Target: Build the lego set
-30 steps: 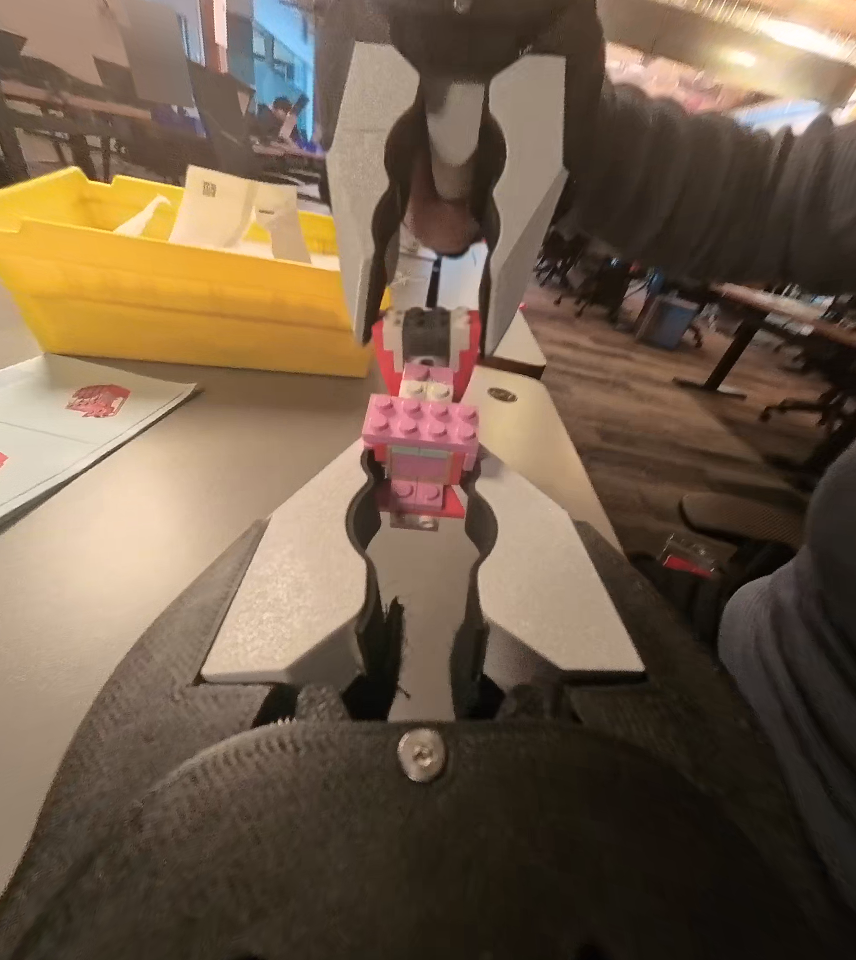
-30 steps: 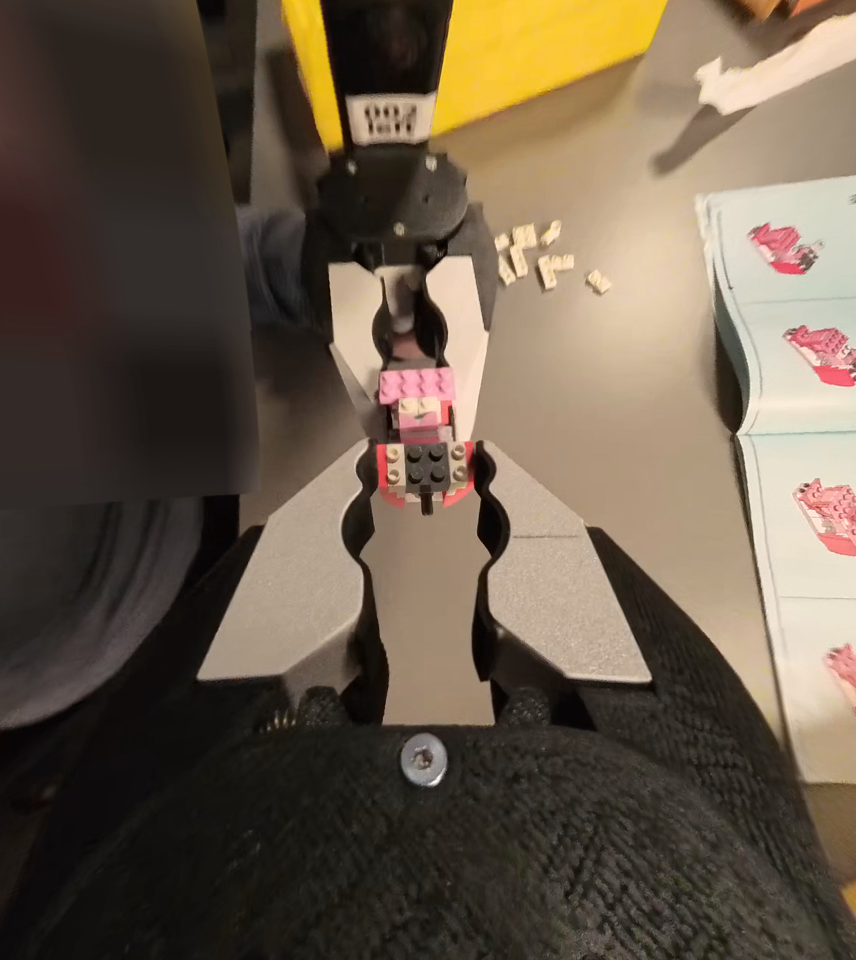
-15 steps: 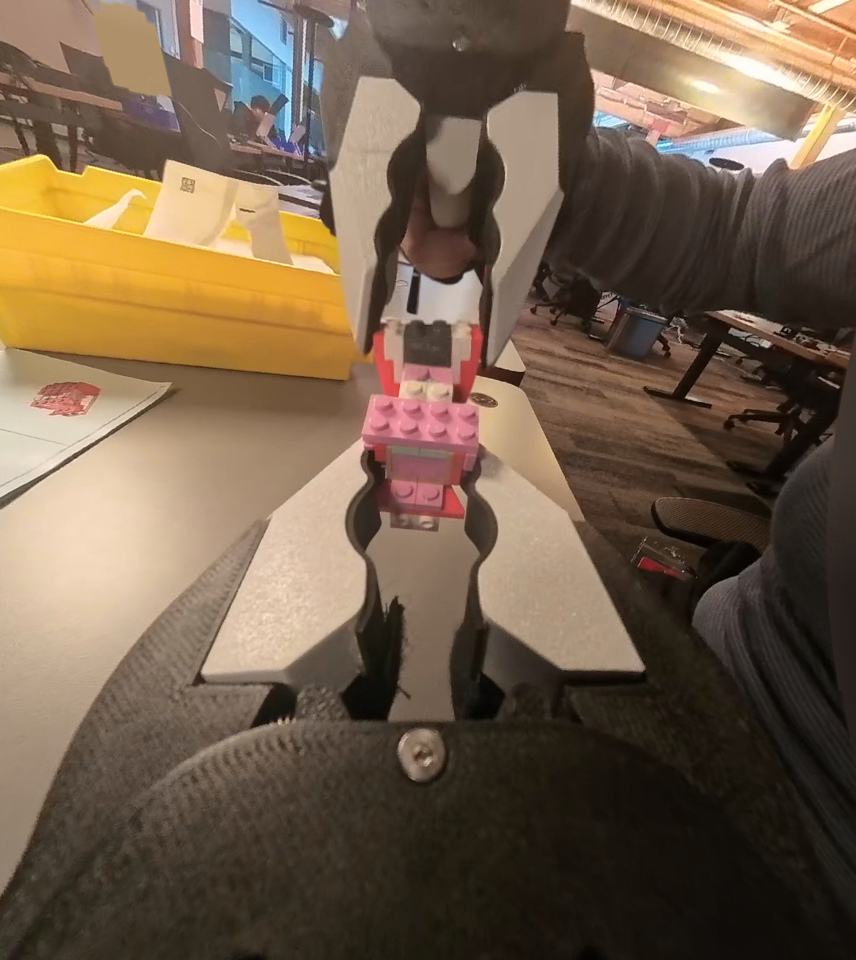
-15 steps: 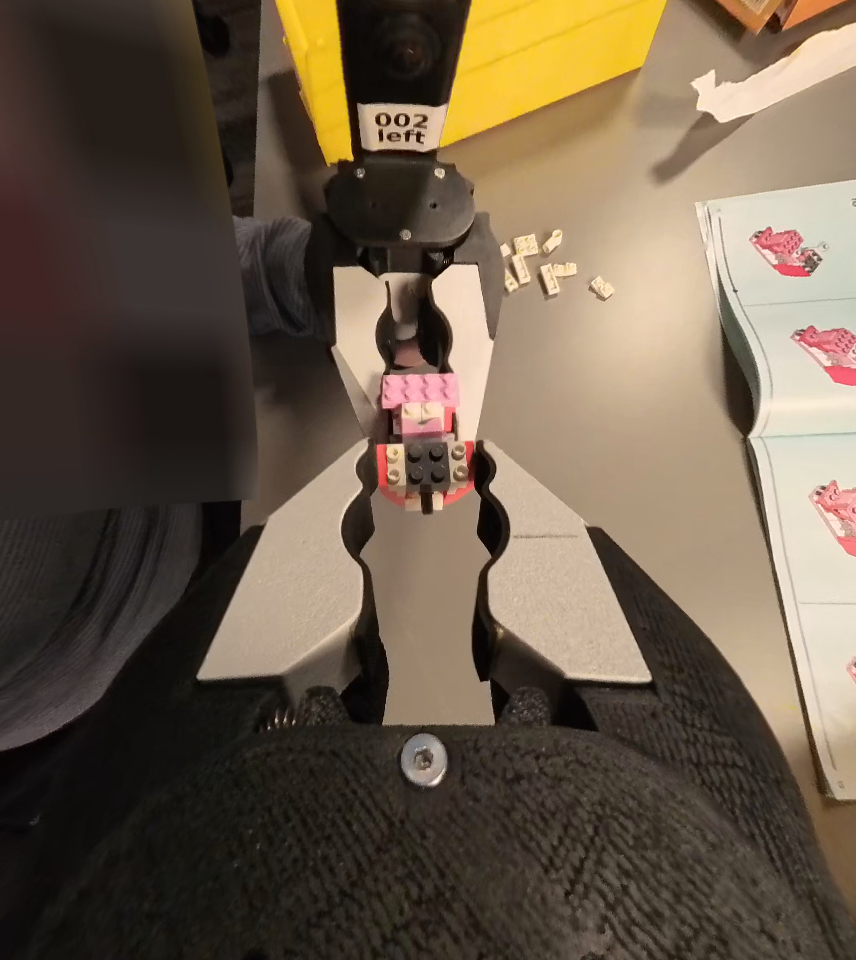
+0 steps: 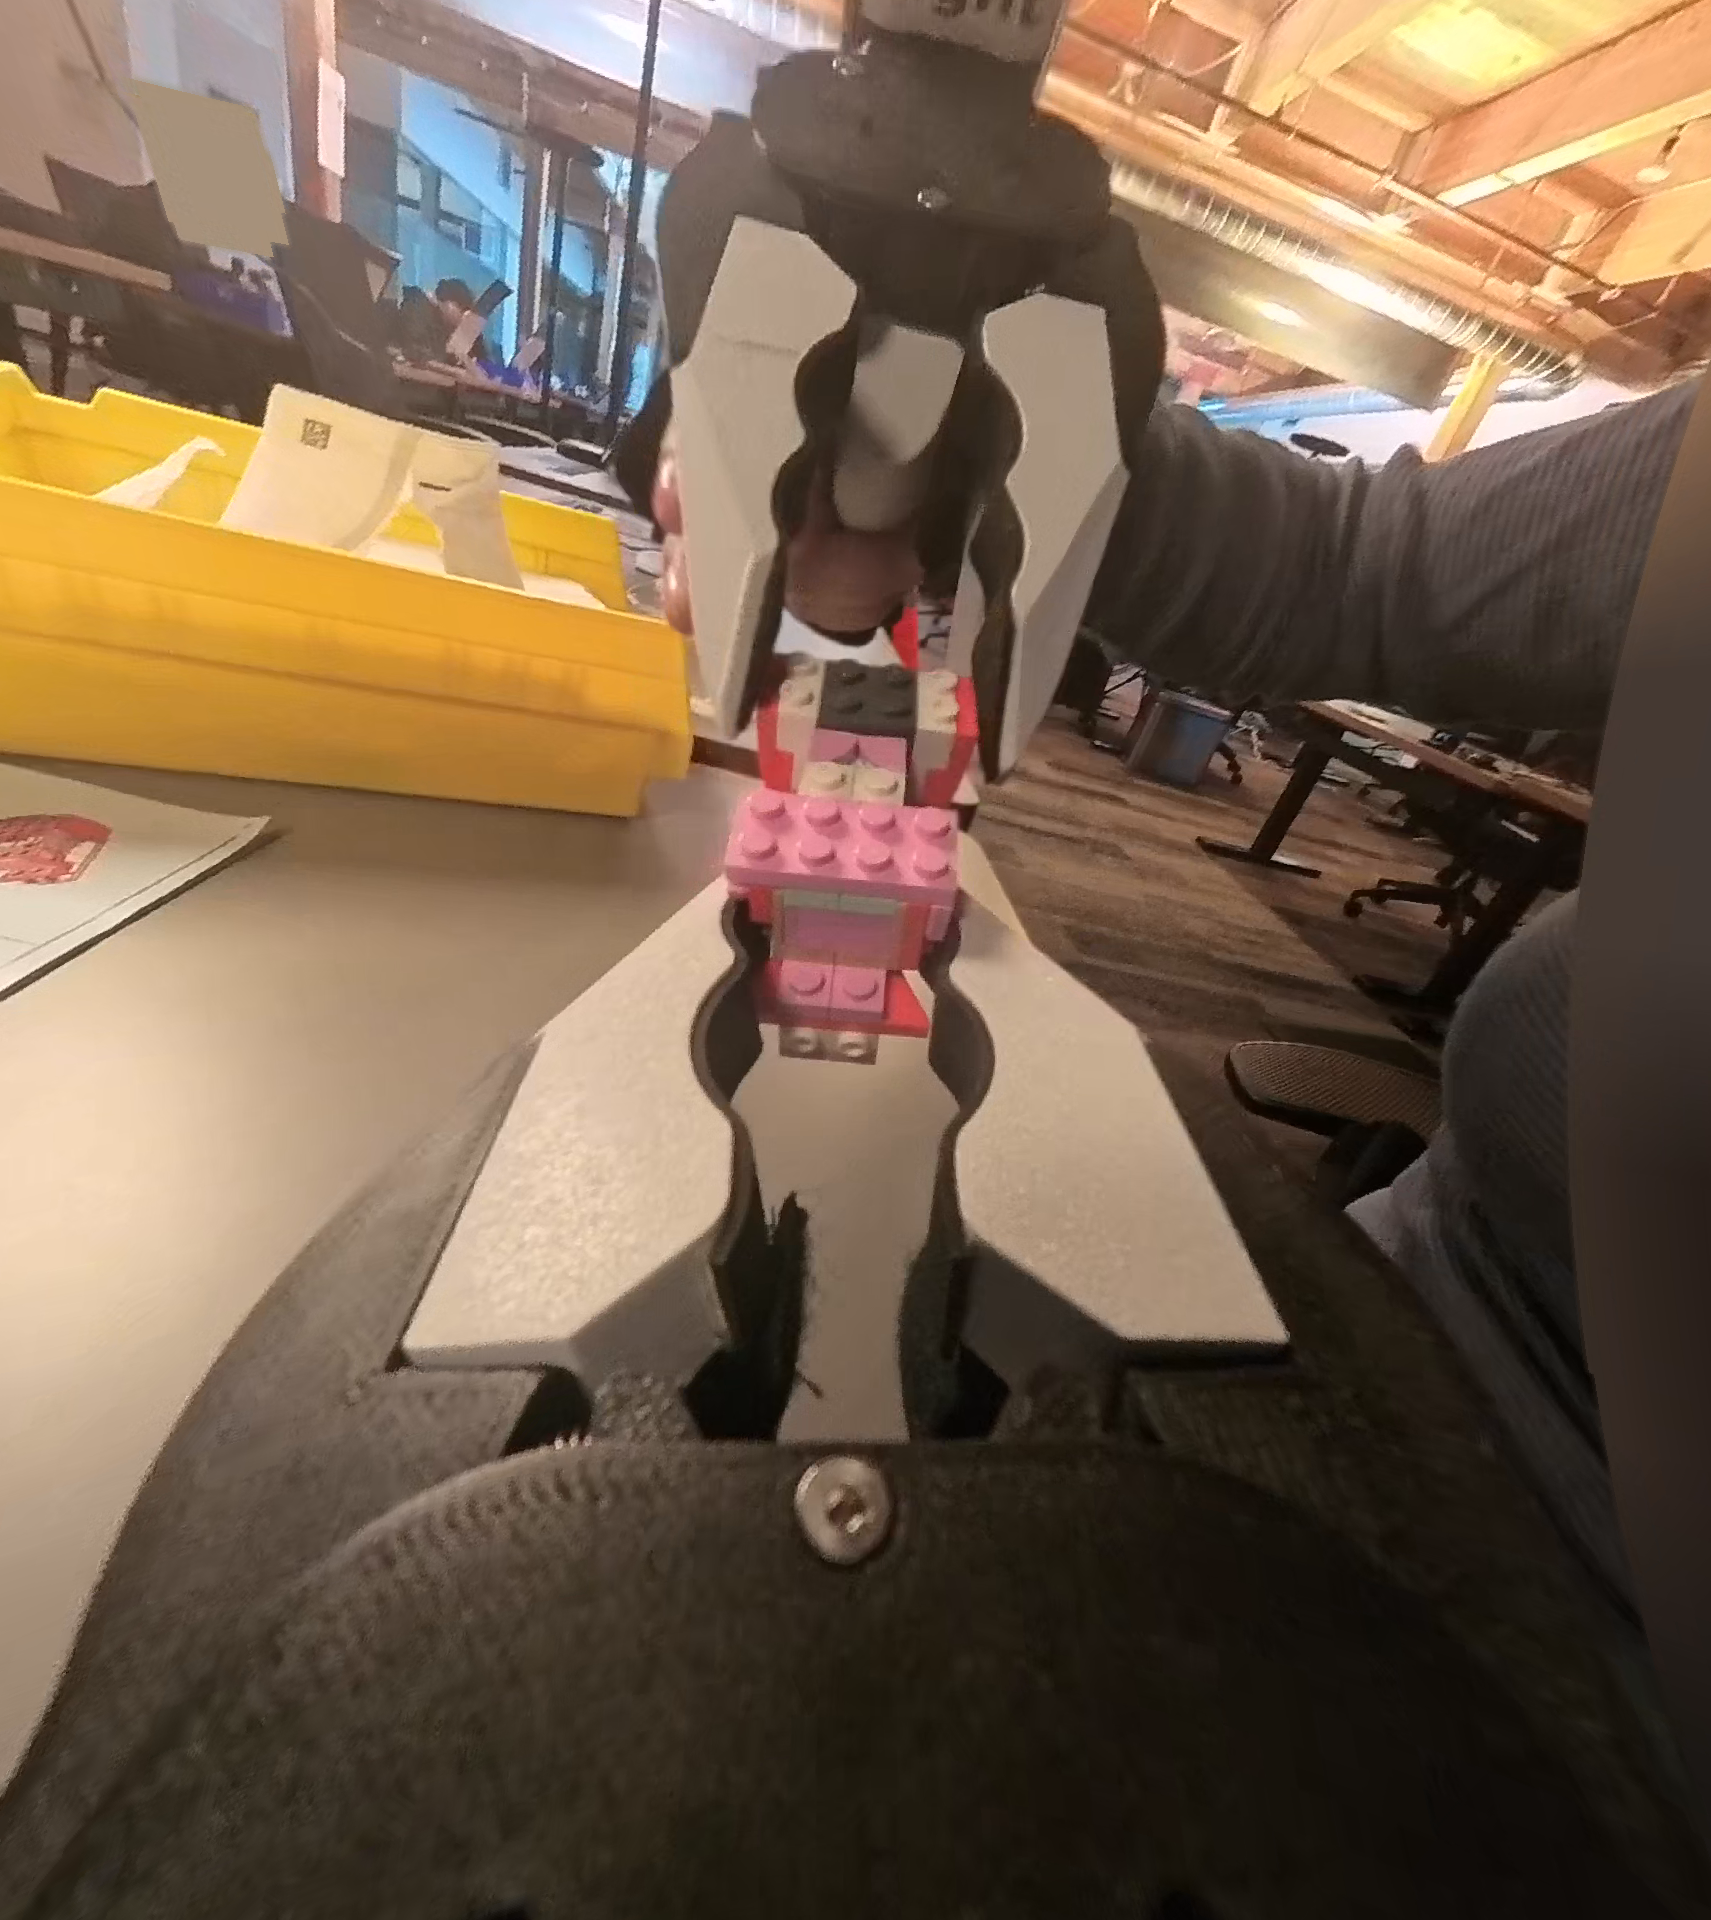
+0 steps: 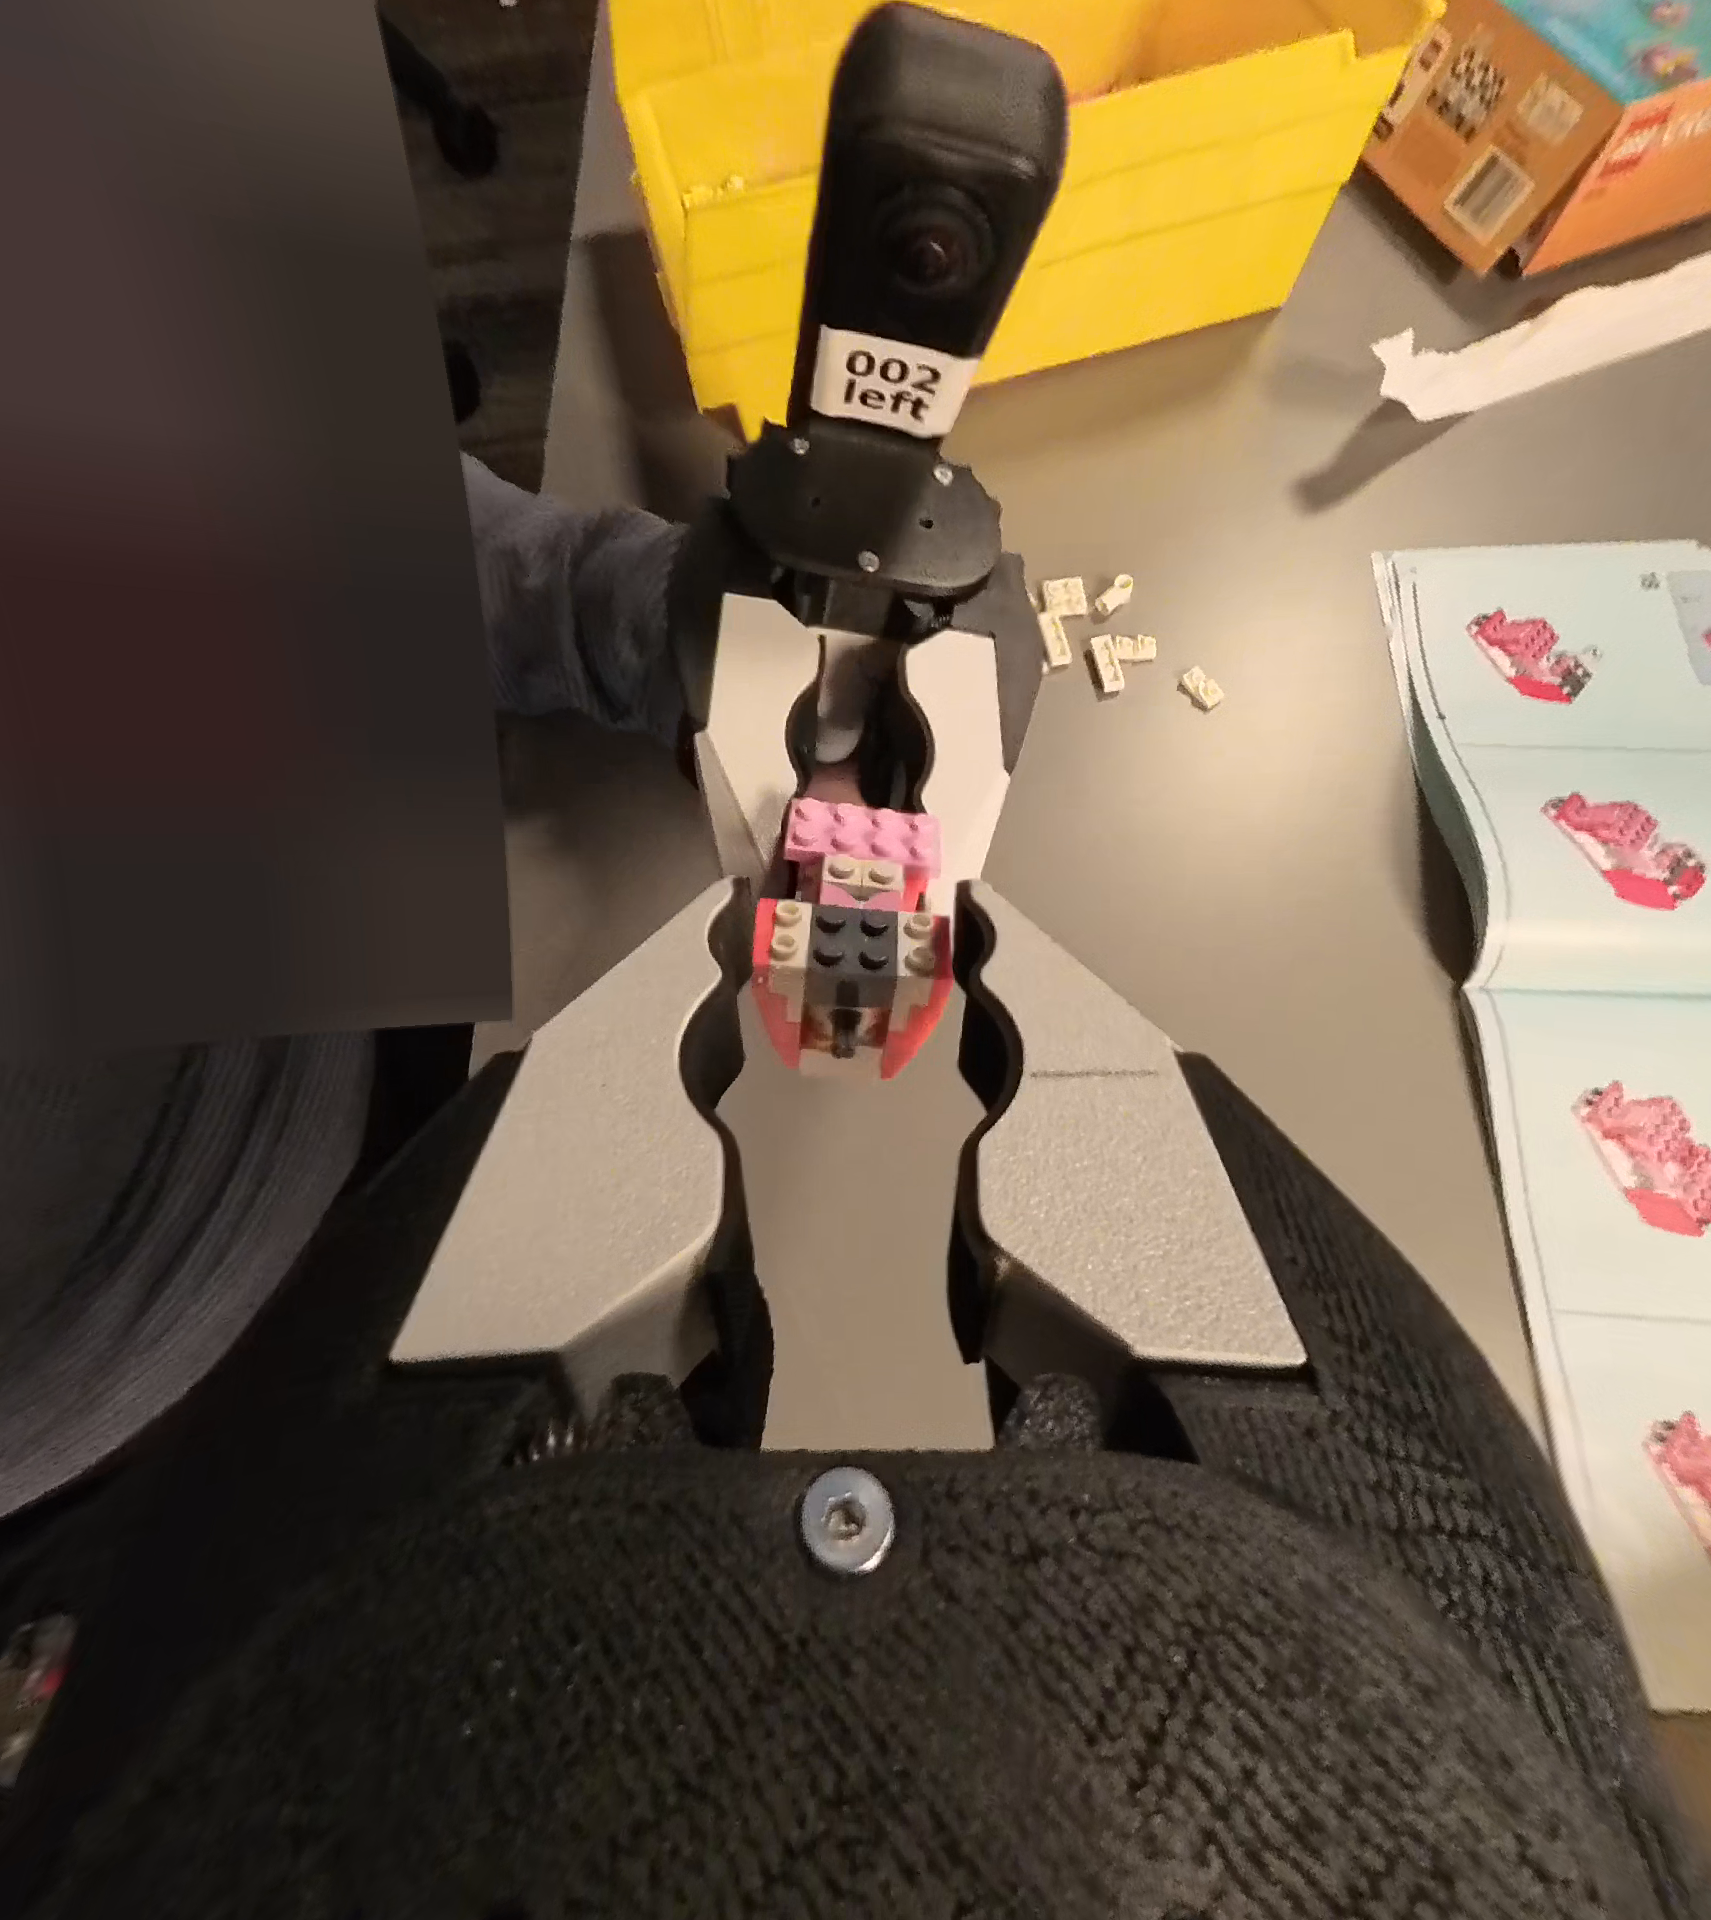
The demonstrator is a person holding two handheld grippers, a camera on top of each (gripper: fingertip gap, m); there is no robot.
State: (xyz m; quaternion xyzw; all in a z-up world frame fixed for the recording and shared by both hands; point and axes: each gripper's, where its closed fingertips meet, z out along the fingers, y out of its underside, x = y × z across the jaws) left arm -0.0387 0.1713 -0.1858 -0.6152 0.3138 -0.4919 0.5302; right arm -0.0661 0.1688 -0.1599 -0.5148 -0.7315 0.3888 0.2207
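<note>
Pink, red and black toy brick model (image 5: 846, 883) is clenched at its near end by the left tool (image 5: 843, 940), while the right tool (image 6: 856, 940) stands released around the far end, so hold steady.

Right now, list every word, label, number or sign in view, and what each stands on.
I do not copy out writing; these things bear it.
White label on the black camera: short print, legible.
Open booklet: small page numbers.
Cardboard boxes: printing, blurred.
White bag in the yellow bin: square code, too small to read.
</note>
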